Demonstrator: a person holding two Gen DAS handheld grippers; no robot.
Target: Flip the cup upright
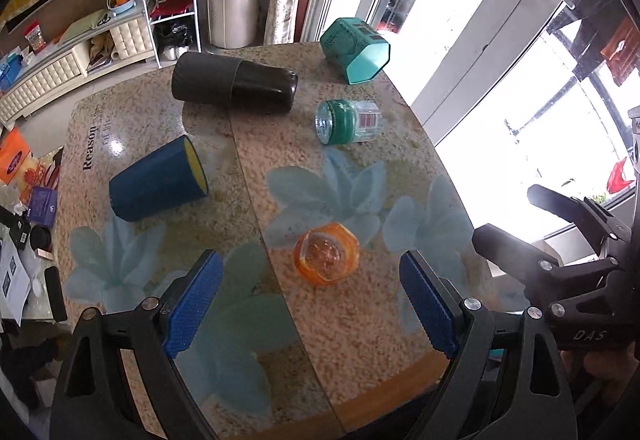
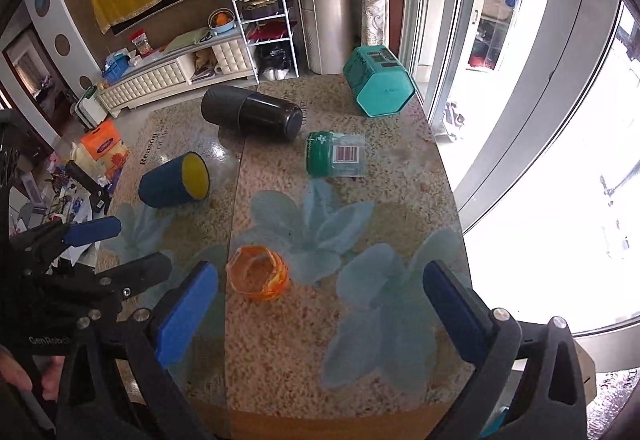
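Note:
Several cups lie on a flowered table (image 1: pixel 352 320). An orange glass cup (image 1: pixel 326 258) stands near the front; it also shows in the right wrist view (image 2: pixel 259 277). A blue cup with a yellow inside (image 1: pixel 158 184) (image 2: pixel 176 180) lies on its side at left. A black flask (image 1: pixel 234 82) (image 2: pixel 252 114), a clear cup with a green band (image 1: pixel 347 120) (image 2: pixel 335 159) and a teal hexagonal cup (image 1: pixel 354 50) (image 2: pixel 378 80) lie on their sides farther back. My left gripper (image 1: pixel 312 272) is open above the front edge, short of the orange cup. My right gripper (image 2: pixel 320 280) is open and empty.
A window and sliding door run along the table's right side. A white cabinet (image 2: pixel 160 78) and a wire shelf (image 2: pixel 266 28) stand beyond the far edge. Clutter lies on the floor at left (image 2: pixel 100 148). Each gripper shows in the other's view (image 1: pixel 560 240) (image 2: pixel 92 252).

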